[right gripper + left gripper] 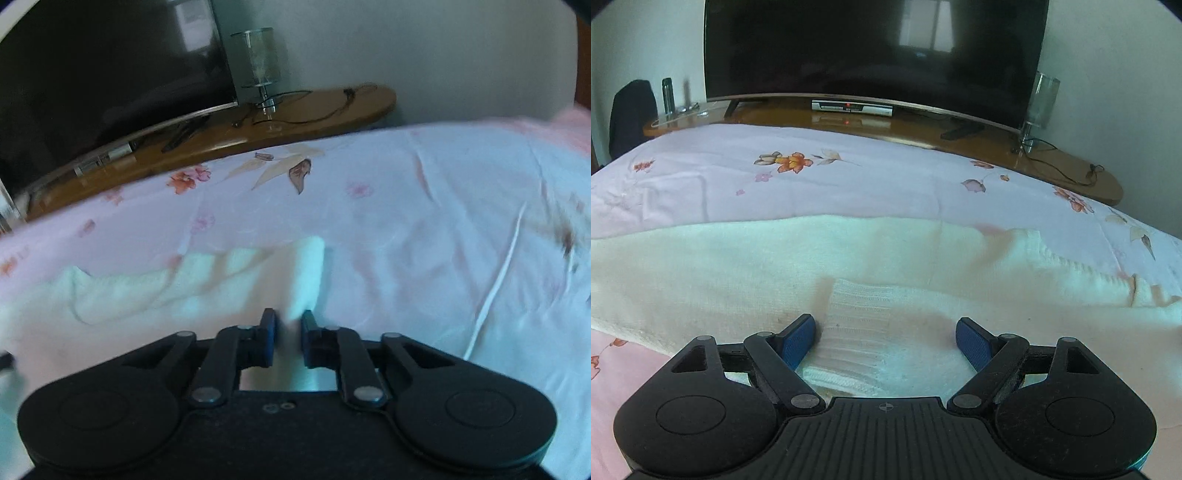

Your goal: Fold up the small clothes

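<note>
The small cream-white knitted sweater (738, 266) lies spread on the bed with the pale pink flowered sheet (849, 173), across the near part of it, with the sheet bare on the far side. In the left wrist view a ribbed cuff (857, 332) of a sleeve lies folded over the body of the garment, directly in front of the left gripper (885, 338). This gripper stands wide open; its blue pads are on each side of the cuff and they do not press it.

In the right wrist view the right gripper (287, 334) is almost closed on a thin edge of the same sweater (207, 284), at the right end of the garment. The picture is blurred, but the cloth goes in between the two pads, so I judge it is pinched there.

The garment looks soft, light and limp. It will not keep any shape when it is lifted; it will hang and stretch from the point of the grip. The knit is not slippery, and it can drag on the sheet and pull wrinkles. The ribbed cuff and the hem are thicker and firmer, so these are the best places to take hold. A pinch in the middle of the body may take both layers together. Nothing here is fragile.
</note>
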A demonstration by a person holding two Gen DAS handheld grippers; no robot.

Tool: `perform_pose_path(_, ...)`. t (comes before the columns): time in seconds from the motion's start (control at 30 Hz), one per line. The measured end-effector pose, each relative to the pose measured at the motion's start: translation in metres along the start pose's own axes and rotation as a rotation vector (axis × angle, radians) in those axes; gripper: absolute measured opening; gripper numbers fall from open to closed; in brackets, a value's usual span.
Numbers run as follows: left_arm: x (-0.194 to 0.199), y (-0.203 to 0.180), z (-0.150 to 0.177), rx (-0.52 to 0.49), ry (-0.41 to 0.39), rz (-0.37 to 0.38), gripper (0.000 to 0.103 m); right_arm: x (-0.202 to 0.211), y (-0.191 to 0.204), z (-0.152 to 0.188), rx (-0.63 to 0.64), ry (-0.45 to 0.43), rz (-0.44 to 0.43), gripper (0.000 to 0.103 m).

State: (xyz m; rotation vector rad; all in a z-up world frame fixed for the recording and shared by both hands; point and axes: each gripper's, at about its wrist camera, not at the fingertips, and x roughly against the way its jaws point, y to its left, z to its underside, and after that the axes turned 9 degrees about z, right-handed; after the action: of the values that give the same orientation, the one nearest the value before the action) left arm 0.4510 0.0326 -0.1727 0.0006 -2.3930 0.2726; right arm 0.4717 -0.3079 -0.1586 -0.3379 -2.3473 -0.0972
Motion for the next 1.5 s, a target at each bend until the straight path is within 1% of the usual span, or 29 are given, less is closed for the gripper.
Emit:
perform_pose_path(0.07,0.011,0.005,-0.004,0.044,0.013,0.021,0.083,0.003,-0.002,0.0,-0.016,0.001,0.009,0.015)
perform_pose_path(0.1,0.018,0.01,-0.005,0.069,0.016,0.026,0.083,0.008,0.003,0.0,0.01,-0.006,0.02,0.018)
perform_pose_path(0.13,0.025,0.015,-0.005,0.091,0.026,0.018,0.083,0.014,0.005,-0.001,0.02,-0.018,0.032,0.027)
perform_pose_path(0.17,0.032,0.022,-0.004,0.117,0.043,0.001,0.083,0.024,0.008,-0.001,0.022,-0.043,0.028,0.032)
perform_pose_path(0.2,0.038,0.033,-0.002,0.147,0.06,-0.017,0.083,0.032,0.011,0.0,0.026,-0.065,0.01,0.038)
perform_pose_path(0.3,0.058,0.073,0.008,0.269,0.083,-0.063,0.084,0.053,0.026,0.006,0.04,-0.072,-0.087,0.039)
perform_pose_path(0.33,0.064,0.088,0.011,0.315,0.078,-0.073,0.087,0.059,0.033,0.012,0.046,-0.072,-0.112,0.043)
perform_pose_path(0.37,0.072,0.103,0.013,0.356,0.061,-0.079,0.091,0.061,0.041,0.015,0.058,-0.069,-0.129,0.044)
perform_pose_path(0.4,0.078,0.114,0.015,0.388,0.042,-0.098,0.103,0.064,0.048,0.019,0.075,-0.066,-0.148,0.044)
perform_pose_path(0.47,0.093,0.137,0.017,0.453,0.006,-0.151,0.103,0.066,0.062,0.026,0.092,-0.051,-0.182,0.044)
perform_pose_path(0.5,0.098,0.148,0.019,0.488,-0.005,-0.153,0.103,0.068,0.07,0.029,0.097,-0.037,-0.199,0.044)
perform_pose_path(0.6,0.11,0.188,0.025,0.623,-0.045,-0.133,0.103,0.072,0.091,0.039,0.124,-0.019,-0.236,0.044)
perform_pose_path(0.73,0.119,0.24,0.035,0.82,-0.149,-0.098,0.103,0.079,0.112,0.044,0.152,-0.02,-0.272,0.044)
perform_pose_path(0.77,0.12,0.248,0.035,0.852,-0.17,-0.087,0.102,0.081,0.117,0.045,0.159,-0.021,-0.276,0.044)
perform_pose_path(0.8,0.119,0.255,0.033,0.871,-0.188,-0.087,0.093,0.081,0.121,0.045,0.163,-0.022,-0.279,0.044)
perform_pose_path(0.83,0.119,0.262,0.032,0.884,-0.204,-0.094,0.082,0.082,0.124,0.045,0.166,-0.022,-0.28,0.044)
perform_pose_path(0.87,0.117,0.27,0.032,0.906,-0.224,-0.097,0.076,0.082,0.128,0.045,0.168,-0.022,-0.279,0.044)
perform_pose_path(0.9,0.115,0.279,0.034,0.939,-0.244,-0.096,0.066,0.082,0.131,0.045,0.169,-0.022,-0.28,0.044)
perform_pose_path(0.93,0.114,0.286,0.034,0.959,-0.26,-0.09,0.06,0.082,0.134,0.045,0.168,-0.021,-0.281,0.044)
perform_pose_path(1.03,0.105,0.303,0.033,0.984,-0.293,-0.073,0.058,0.079,0.14,0.046,0.176,-0.021,-0.273,0.044)
perform_pose_path(1.1,0.097,0.304,0.029,0.983,-0.309,-0.075,0.058,0.076,0.145,0.047,0.179,-0.017,-0.269,0.044)
perform_pose_path(1.13,0.095,0.304,0.027,0.978,-0.314,-0.082,0.055,0.074,0.147,0.047,0.179,-0.013,-0.265,0.044)
perform_pose_path(1.17,0.092,0.303,0.024,0.976,-0.316,-0.093,0.049,0.072,0.149,0.048,0.18,-0.01,-0.26,0.044)
perform_pose_path(1.2,0.087,0.304,0.021,0.975,-0.304,-0.121,0.022,0.07,0.152,0.049,0.183,-0.009,-0.255,0.044)
perform_pose_path(1.23,0.084,0.306,0.022,0.984,-0.291,-0.123,0.008,0.068,0.154,0.049,0.188,-0.008,-0.249,0.043)
perform_pose_path(1.3,0.083,0.309,0.019,1.007,-0.296,-0.112,0.008,0.066,0.159,0.048,0.202,-0.002,-0.244,0.042)
perform_pose_path(1.33,0.086,0.304,0.015,0.972,-0.304,-0.113,0.008,0.066,0.161,0.048,0.206,-0.006,-0.248,0.042)
perform_pose_path(1.4,0.091,0.285,0.0,0.868,-0.322,-0.085,0.008,0.069,0.166,0.048,0.222,-0.033,-0.249,0.042)
perform_pose_path(1.5,0.095,0.236,-0.032,0.695,-0.328,0.026,0.008,0.068,0.177,0.053,0.272,-0.036,-0.265,0.043)
